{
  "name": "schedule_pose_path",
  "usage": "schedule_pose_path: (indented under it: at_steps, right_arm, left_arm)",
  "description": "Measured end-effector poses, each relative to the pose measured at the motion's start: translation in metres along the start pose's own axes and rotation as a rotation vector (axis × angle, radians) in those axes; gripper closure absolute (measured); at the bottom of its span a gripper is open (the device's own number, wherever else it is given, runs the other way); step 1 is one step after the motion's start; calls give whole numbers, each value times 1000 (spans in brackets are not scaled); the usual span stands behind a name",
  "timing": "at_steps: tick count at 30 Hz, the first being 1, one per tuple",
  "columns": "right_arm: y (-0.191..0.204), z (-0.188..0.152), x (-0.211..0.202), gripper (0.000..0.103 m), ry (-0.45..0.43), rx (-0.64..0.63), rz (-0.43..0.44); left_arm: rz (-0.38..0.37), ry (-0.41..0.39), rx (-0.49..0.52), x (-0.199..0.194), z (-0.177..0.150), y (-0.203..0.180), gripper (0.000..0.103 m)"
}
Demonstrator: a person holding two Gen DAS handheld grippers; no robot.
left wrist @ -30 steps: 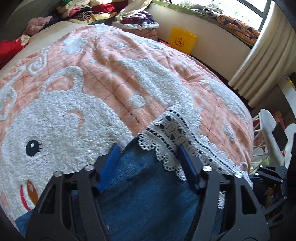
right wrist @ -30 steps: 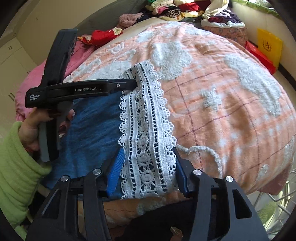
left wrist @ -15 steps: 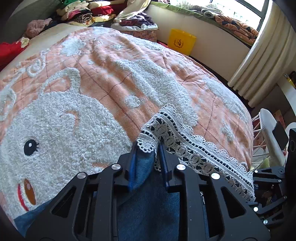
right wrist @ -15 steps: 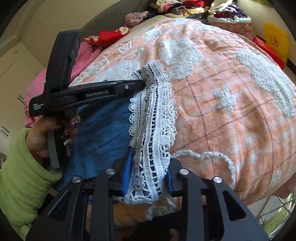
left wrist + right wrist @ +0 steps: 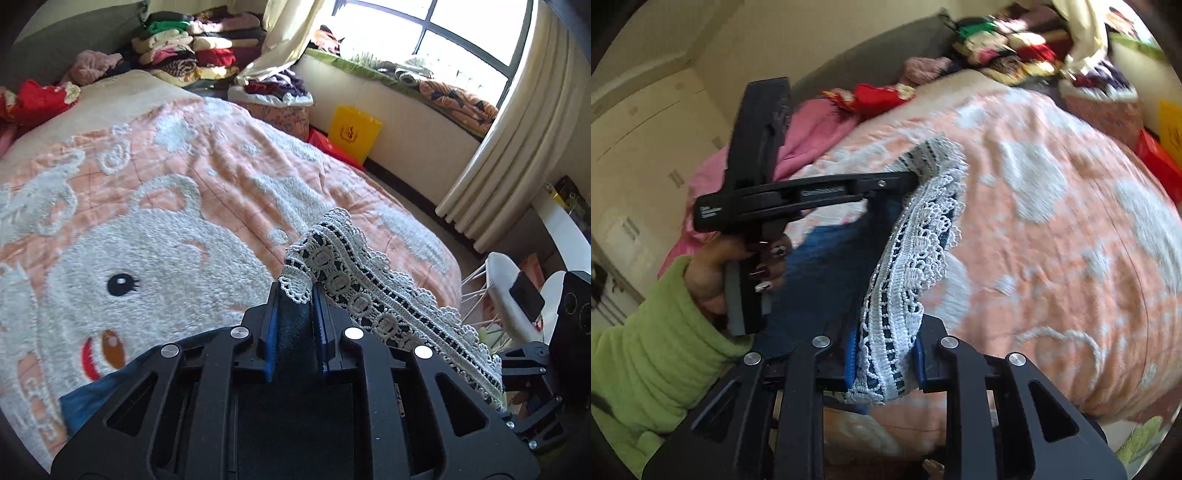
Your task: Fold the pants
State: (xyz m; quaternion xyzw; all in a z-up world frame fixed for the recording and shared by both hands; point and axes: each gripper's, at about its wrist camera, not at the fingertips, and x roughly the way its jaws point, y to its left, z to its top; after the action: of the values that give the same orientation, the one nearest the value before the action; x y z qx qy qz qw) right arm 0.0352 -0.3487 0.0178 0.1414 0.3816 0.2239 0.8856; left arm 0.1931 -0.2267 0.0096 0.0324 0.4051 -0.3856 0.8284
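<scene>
On the left, a hand (image 5: 735, 266) in a green sleeve (image 5: 646, 332) holds the left gripper (image 5: 293, 314), whose jaws have just been closing and now clamp one corner of the pants (image 5: 291, 332), pinching blue denim right where the lace trim (image 5: 354, 273) begins. That corner is raised off the blanket (image 5: 147, 206), so the lace edge hangs as a taut band running across to the other tool. Further right, the right gripper (image 5: 884, 354) has likewise been closing and is clenched on the opposite end of the same lace-trimmed hem, the white lace bunched between its blue pads. The pants hang between the two grippers above the near edge of the bed, the denim sagging down toward the person, with only a blue scrap visible on the blanket at lower left in the left wrist view. Gripping both ends of the hem seems meant to keep that edge straight, so the leg end can be carried over the rest of the pants in one clean fold. The far half of the blanket lies open ahead, likely the landing place.
</scene>
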Motion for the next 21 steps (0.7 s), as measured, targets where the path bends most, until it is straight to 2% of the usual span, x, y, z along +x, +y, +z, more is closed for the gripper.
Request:
schedule_pose_path:
  at_steps: [4, 9, 16, 21]
  right_arm:
    - [24, 8, 2, 81, 7, -53, 26]
    - [54, 14, 27, 81, 58, -119, 47]
    - [92, 3, 78, 81, 168, -213, 61]
    - [128, -15, 102, 79, 232, -323, 68]
  left_arm:
    - [14, -42, -29, -25, -6, 13, 93]
    - [40, -67, -102, -46, -26, 40, 91]
    - [93, -88, -268, -68, -65, 92, 89]
    - [147, -158, -375, -107, -93, 120, 88]
